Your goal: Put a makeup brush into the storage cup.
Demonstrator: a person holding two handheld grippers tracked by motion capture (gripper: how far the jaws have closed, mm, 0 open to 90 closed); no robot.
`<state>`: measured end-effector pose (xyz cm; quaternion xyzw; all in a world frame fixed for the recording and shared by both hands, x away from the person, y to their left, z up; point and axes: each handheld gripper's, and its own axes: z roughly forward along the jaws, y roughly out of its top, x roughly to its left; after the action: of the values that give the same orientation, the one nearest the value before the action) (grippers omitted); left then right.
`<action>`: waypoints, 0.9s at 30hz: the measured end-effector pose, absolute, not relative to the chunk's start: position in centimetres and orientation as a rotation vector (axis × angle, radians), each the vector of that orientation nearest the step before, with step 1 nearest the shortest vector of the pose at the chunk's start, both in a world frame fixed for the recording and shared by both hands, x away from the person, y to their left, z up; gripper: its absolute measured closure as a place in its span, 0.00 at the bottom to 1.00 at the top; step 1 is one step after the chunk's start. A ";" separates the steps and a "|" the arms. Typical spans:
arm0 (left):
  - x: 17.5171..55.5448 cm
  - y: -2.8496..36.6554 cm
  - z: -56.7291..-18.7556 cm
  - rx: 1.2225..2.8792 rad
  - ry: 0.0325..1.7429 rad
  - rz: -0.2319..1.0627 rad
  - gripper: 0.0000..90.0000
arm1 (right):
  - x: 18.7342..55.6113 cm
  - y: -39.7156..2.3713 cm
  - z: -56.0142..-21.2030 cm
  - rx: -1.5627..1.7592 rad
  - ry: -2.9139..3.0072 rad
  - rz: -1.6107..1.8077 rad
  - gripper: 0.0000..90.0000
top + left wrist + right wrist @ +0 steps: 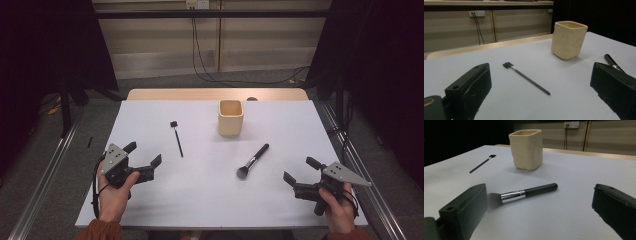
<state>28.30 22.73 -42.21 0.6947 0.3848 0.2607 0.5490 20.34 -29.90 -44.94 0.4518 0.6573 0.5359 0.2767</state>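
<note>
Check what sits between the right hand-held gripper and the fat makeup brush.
Nothing: bare white table runs from the right hand-held gripper to the makeup brush, clearest in the right gripper view; its jaws stand wide apart.

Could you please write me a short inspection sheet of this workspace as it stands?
Surface: white rectangular table top, wooden strip at the far edge.
Job's things: thick black-handled makeup brush with silver ferrule lying flat; thin black flat-tipped brush lying flat; cream square ceramic cup upright, apart from both.
Clutter: nothing seen.
Grippers: left gripper and right gripper held low near the table's near edge, jaws open, holding nothing.
Cables: black wall cables trailing on the floor.
Surroundings: dark curtains, grey floor.
</note>
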 end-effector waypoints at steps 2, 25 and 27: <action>28.7 22.4 -42.1 1.643 0.911 0.616 0.04 | 20.3 -29.9 -45.0 1.214 1.764 1.438 0.00; 34.4 18.9 -42.8 1.715 0.934 0.578 0.02 | 20.3 -29.8 -45.0 1.210 1.775 1.439 0.00; 34.8 18.7 -42.9 1.711 0.936 0.569 0.02 | 20.4 -29.8 -45.0 1.212 1.776 1.437 0.00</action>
<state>34.84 18.67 -42.89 0.7157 0.3914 0.2382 0.5271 20.36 -29.84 -44.98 0.4506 0.6604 0.5345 0.2742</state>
